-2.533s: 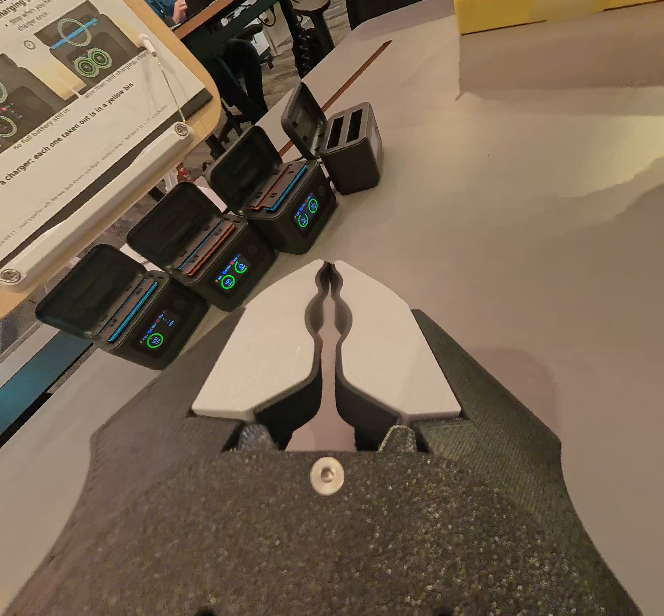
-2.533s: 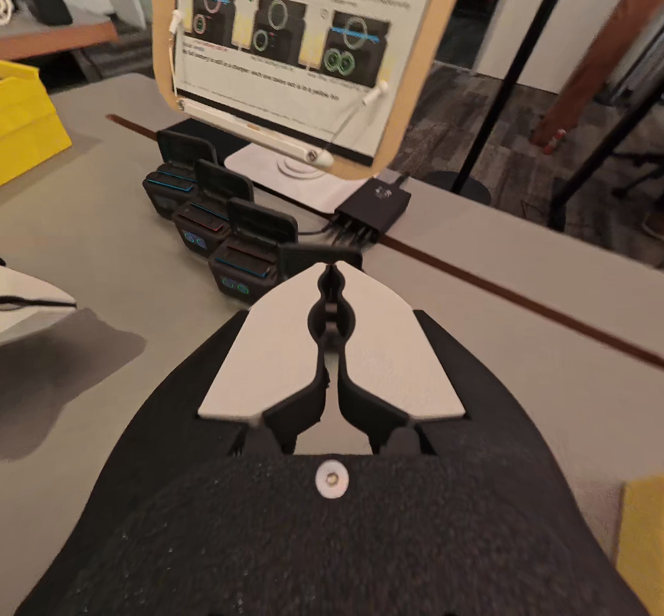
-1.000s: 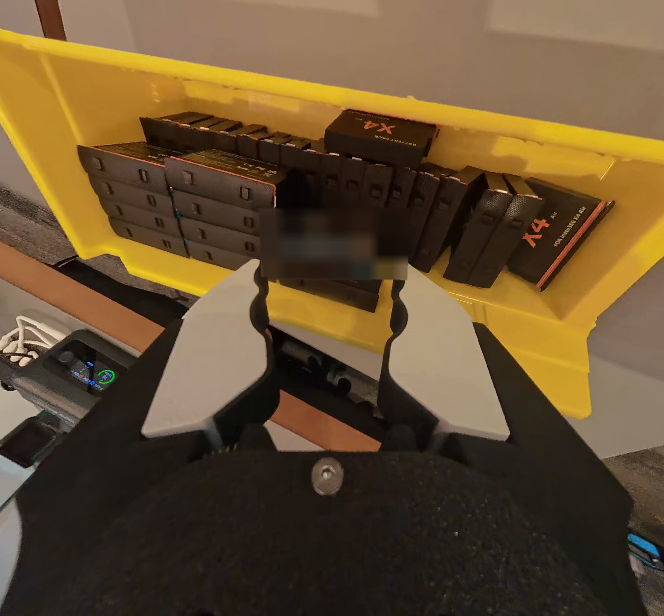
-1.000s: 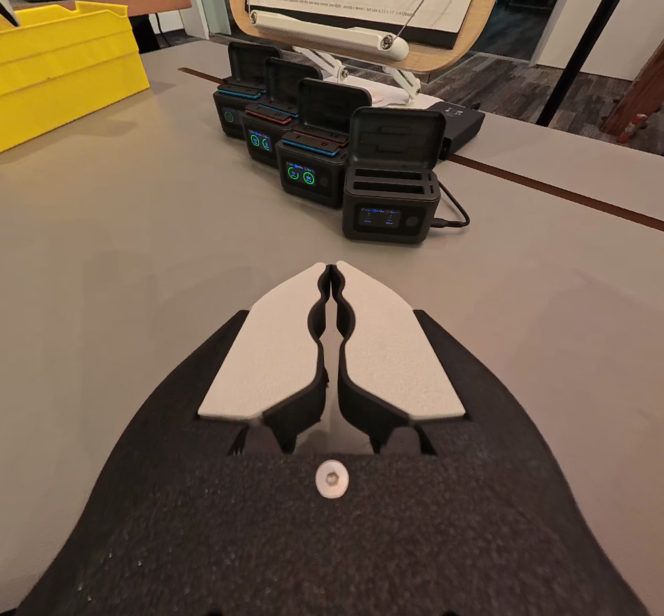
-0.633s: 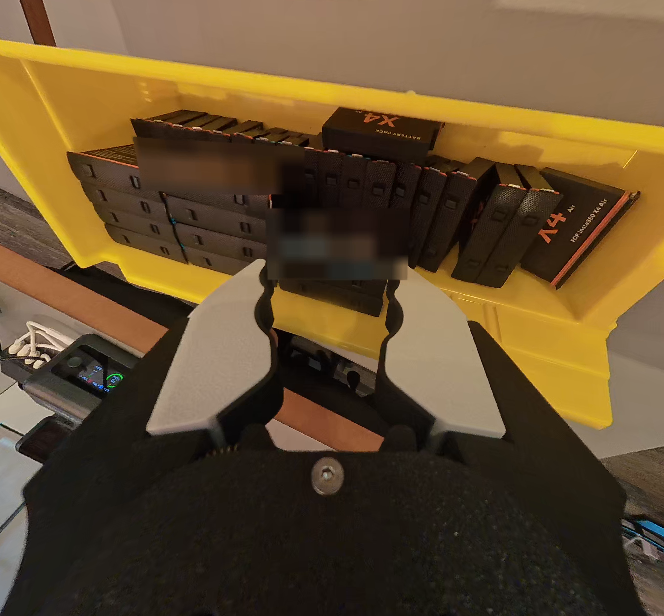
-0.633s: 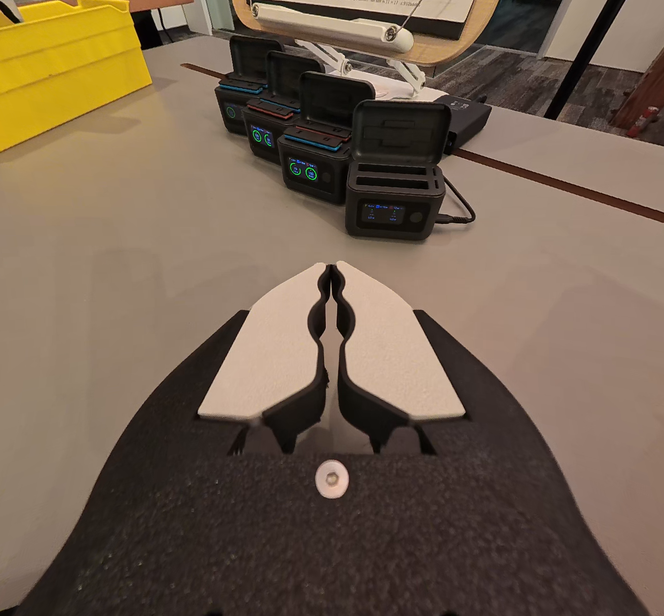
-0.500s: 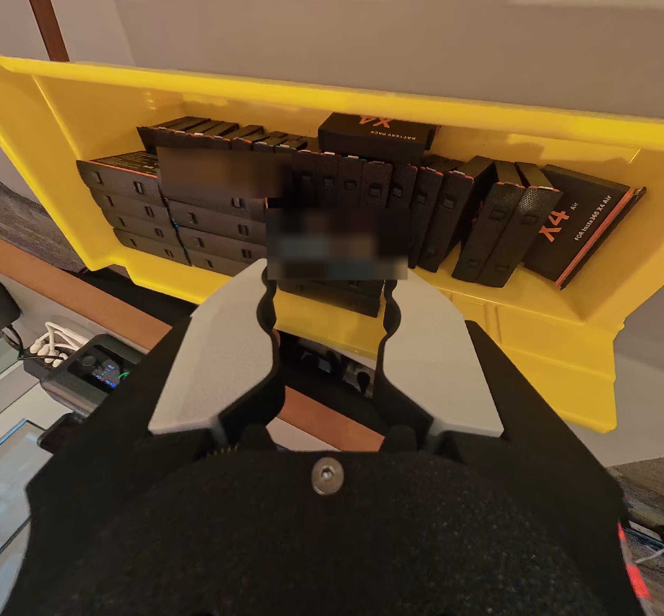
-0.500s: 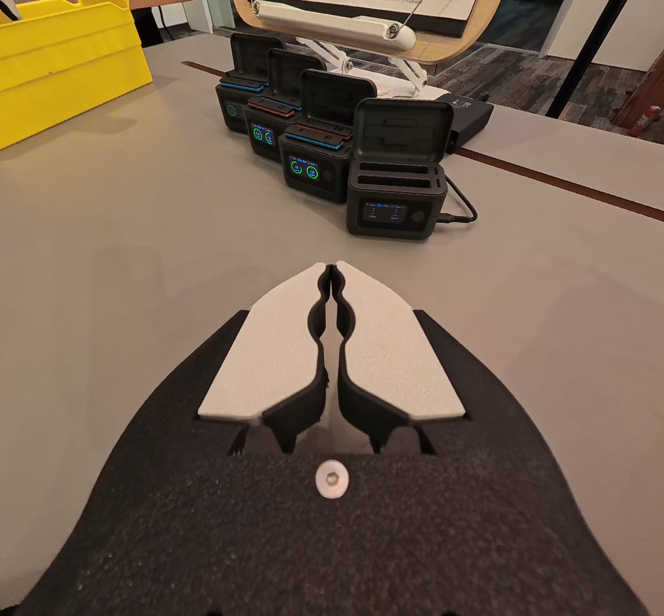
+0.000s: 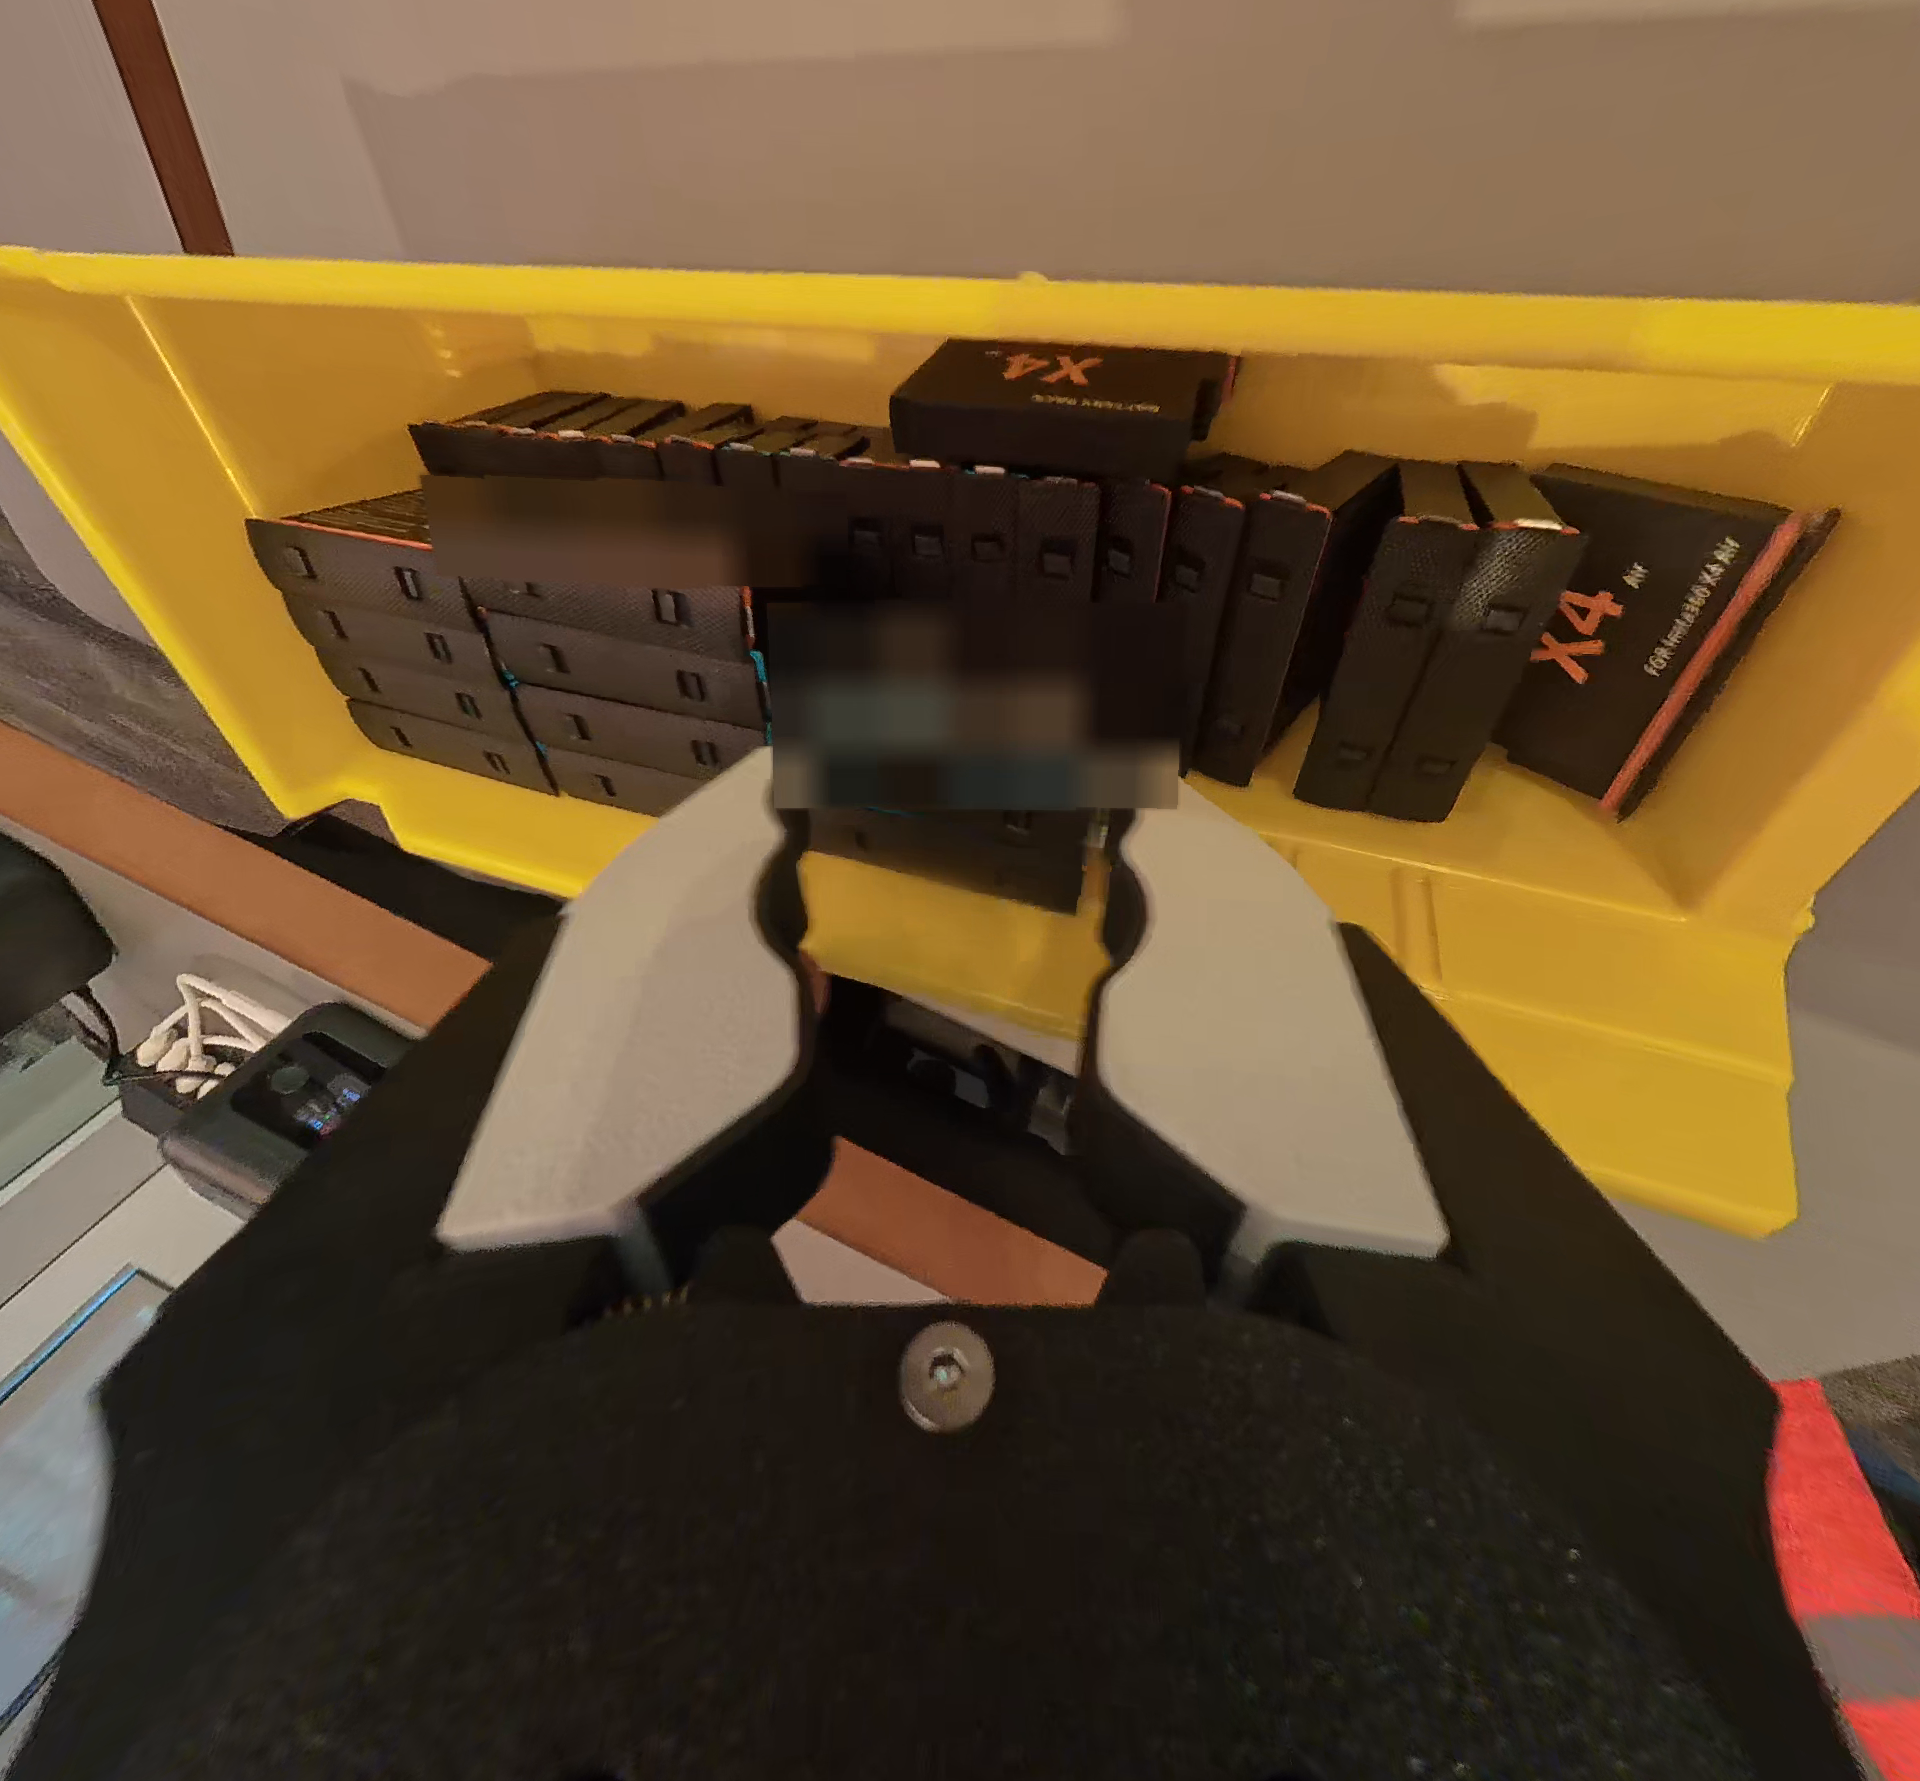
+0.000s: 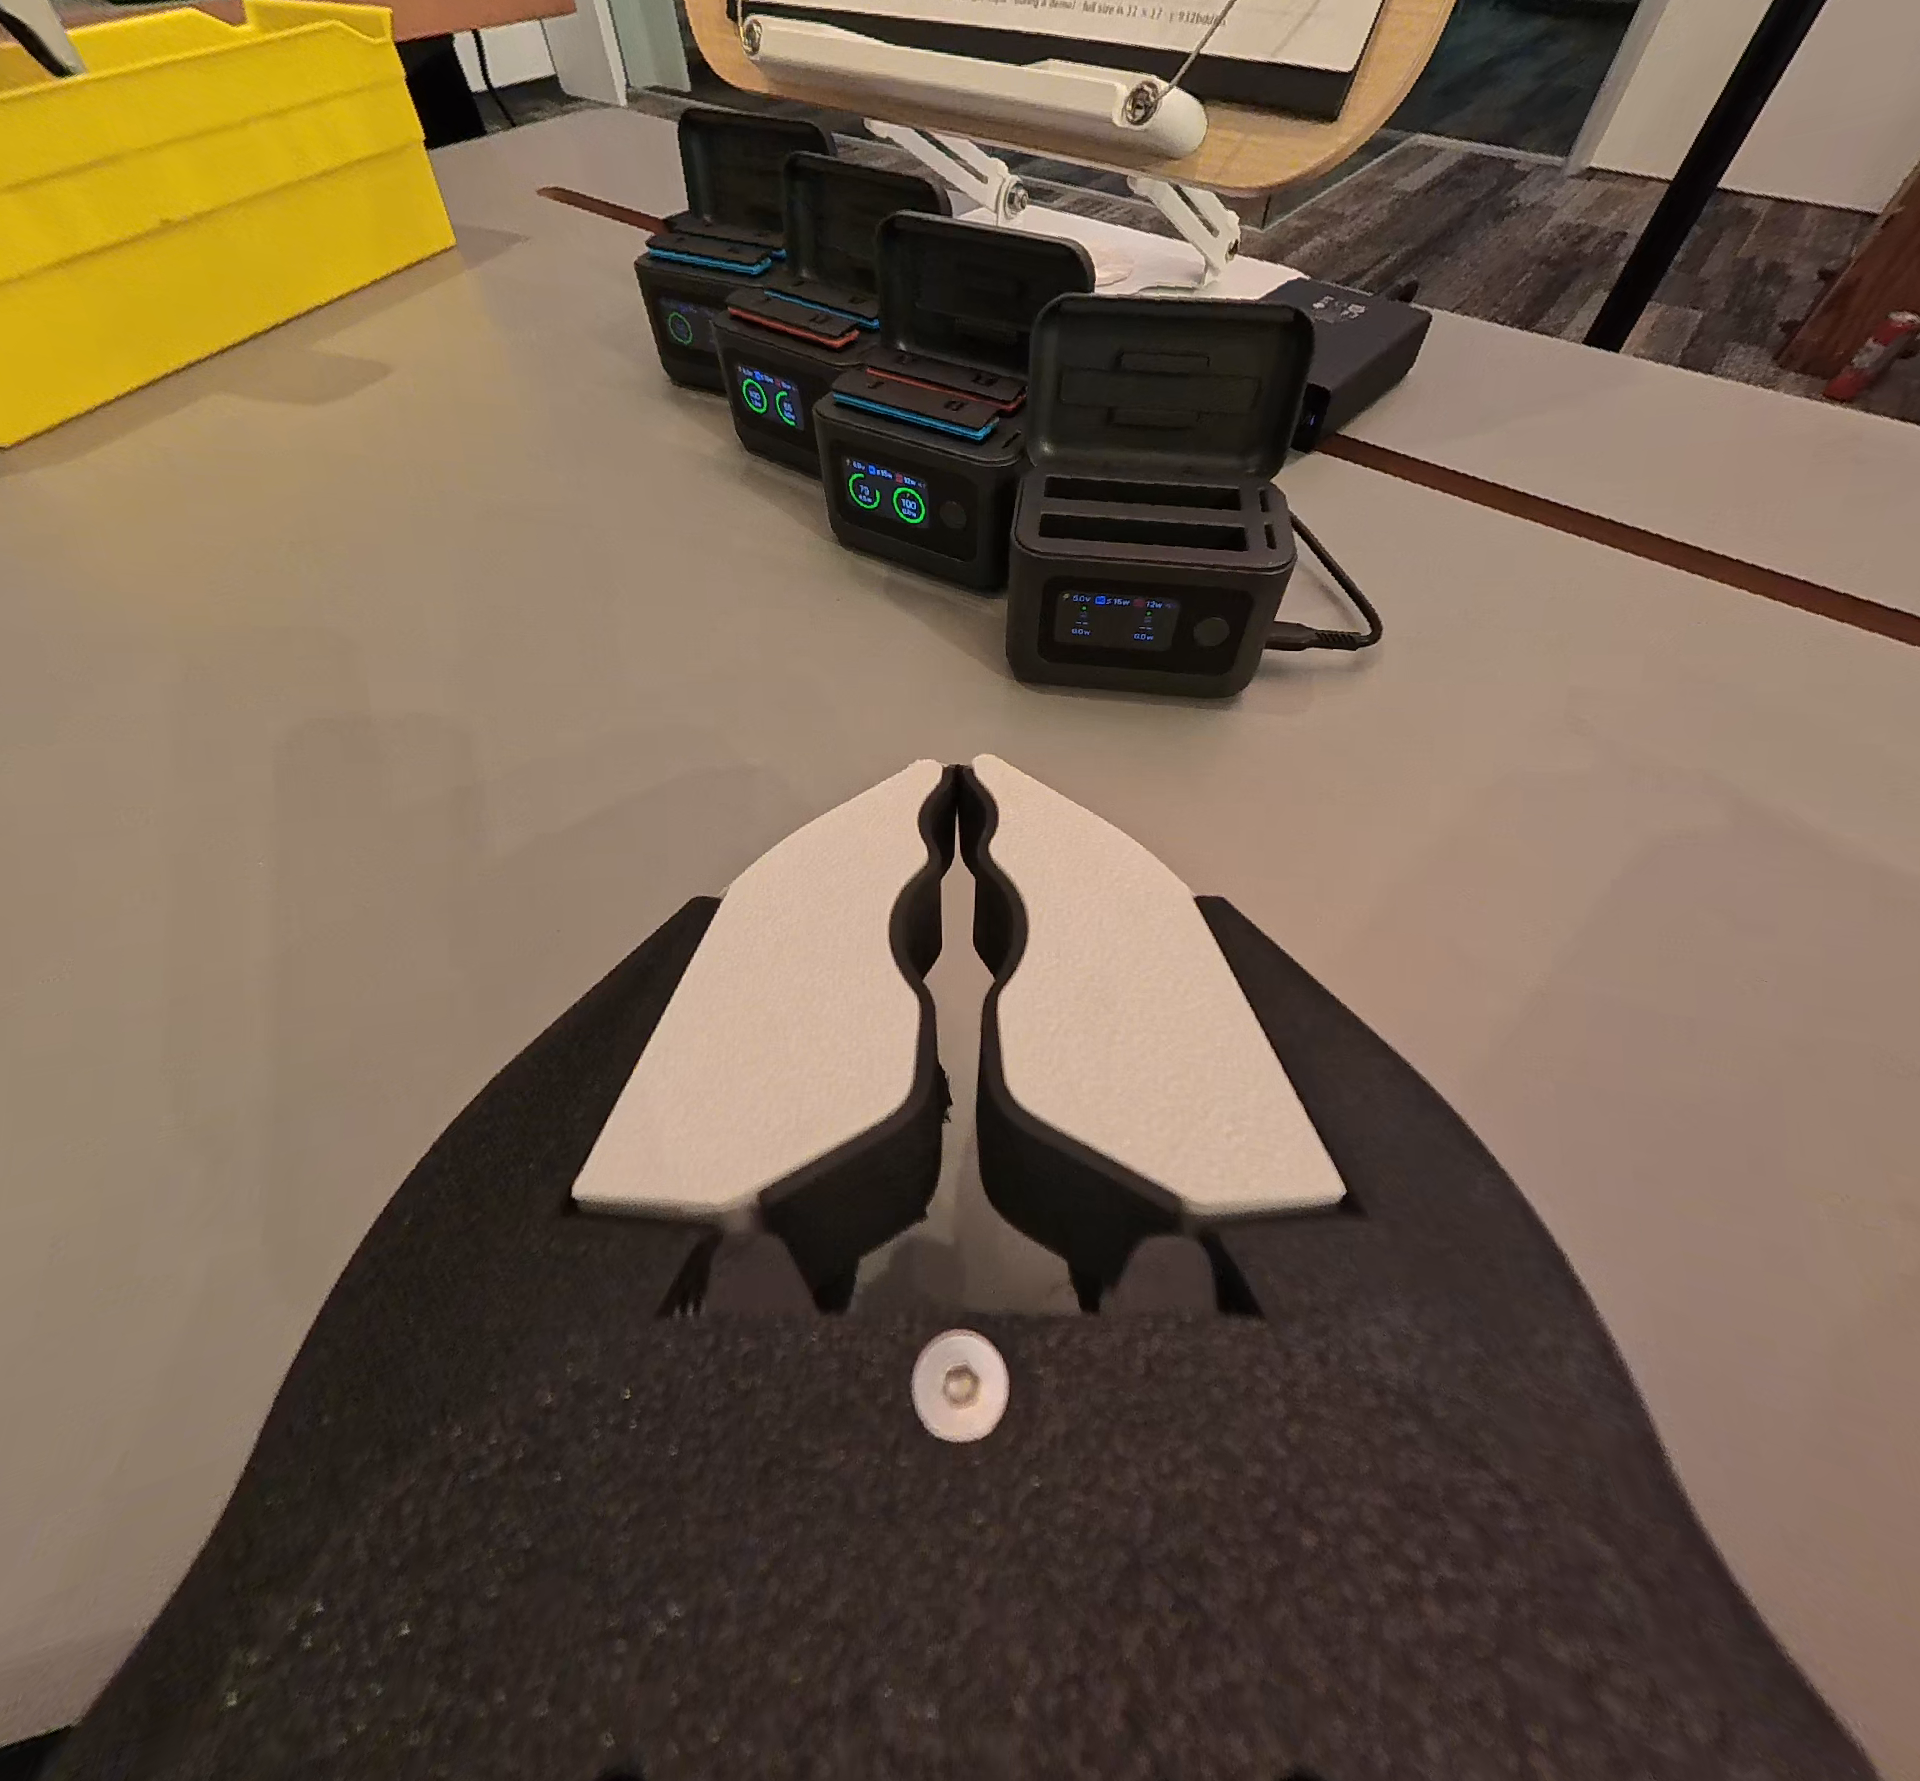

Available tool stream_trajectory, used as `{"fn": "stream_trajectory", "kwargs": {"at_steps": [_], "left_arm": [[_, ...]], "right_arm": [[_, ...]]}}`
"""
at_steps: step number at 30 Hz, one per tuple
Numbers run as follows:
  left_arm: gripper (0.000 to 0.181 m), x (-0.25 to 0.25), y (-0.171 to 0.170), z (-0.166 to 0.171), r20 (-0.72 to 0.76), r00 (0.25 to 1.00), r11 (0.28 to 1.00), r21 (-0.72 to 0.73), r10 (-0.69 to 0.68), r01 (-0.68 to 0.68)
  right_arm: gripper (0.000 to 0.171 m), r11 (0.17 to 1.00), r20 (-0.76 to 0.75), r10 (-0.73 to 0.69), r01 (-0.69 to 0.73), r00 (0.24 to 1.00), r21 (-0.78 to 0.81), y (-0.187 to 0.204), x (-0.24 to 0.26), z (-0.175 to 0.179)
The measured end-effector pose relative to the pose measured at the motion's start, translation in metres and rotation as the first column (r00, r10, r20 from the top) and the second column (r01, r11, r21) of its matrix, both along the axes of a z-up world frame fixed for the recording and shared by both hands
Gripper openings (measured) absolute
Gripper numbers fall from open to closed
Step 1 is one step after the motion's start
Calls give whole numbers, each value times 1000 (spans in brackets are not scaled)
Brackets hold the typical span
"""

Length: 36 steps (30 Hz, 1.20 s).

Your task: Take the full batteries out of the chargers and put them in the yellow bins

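Right wrist view is mostly the grey worktop [image 10: 416,671], with a thin brown seam running across it at the far right. Off at the left edge sits the yellow bin [image 10: 197,204], well apart from everything else on that surface. Behind the gear there's a wooden-edged board [image 10: 1039,17] on a white stand holding a printed sheet.

In front of that board, four dark chargers [image 10: 1148,578] stand in a diagonal row, lids all flipped up. The nearest one has both slots empty and a cable plugged into its right side. The other three have batteries seated in them, showing blue and red edges, and the second one's screen glows with green rings. The right hand-held gripper [image 10: 961,775] hangs low over the bare worktop in front of the row, fingers pressed together with nothing between them.

The left wrist view looks straight into the yellow bin [image 9: 623,318], which is packed with black batteries [image 9: 1444,661]: stacks lying flat on the left, a long row standing on edge through the middle, a couple leaning at the right, and one lying flat on top of the row. The left hand-held gripper [image 9: 945,848] is right at the bin's front edge, clamped on a black battery [image 9: 940,858] held crosswise; its top part is covered by a blur patch.
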<state>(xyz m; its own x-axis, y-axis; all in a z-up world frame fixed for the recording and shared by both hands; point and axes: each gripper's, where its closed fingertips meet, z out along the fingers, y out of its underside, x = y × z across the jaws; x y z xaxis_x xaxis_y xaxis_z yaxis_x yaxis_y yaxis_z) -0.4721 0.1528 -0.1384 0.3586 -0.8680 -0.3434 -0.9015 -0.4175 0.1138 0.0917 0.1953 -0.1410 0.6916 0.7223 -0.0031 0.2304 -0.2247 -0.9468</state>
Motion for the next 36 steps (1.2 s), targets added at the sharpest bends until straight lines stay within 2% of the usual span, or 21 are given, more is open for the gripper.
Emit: {"fn": "stream_trajectory", "kwargs": {"at_steps": [1,4,11,15,23,36], "left_arm": [[44,1,-1,3,4,1000,1000,11,-10,10],[34,2,-7,10,34,999,999,35,-10,9],[27,-2,-10,9,36,999,996,87,0,-3],[34,-3,-8,12,33,999,995,95,8,-11],[76,4,-5,6,69,995,996,57,68,-72],[64,9,6,-1,73,995,995,73,67,-72]], "right_arm": [[0,1000,1,1,-1,1000,0,0,0,0],[0,1000,0,8,-8,1000,0,-1,-1,0],[0,1000,13,21,-21,1000,3,-3,-5,-1],[0,1000,12,15,-15,1000,3,-2,-4,-1],[0,1000,19,20,-20,1000,-2,-3,-5,-3],[0,1000,16,22,-22,1000,-4,-3,-4,-2]]}}
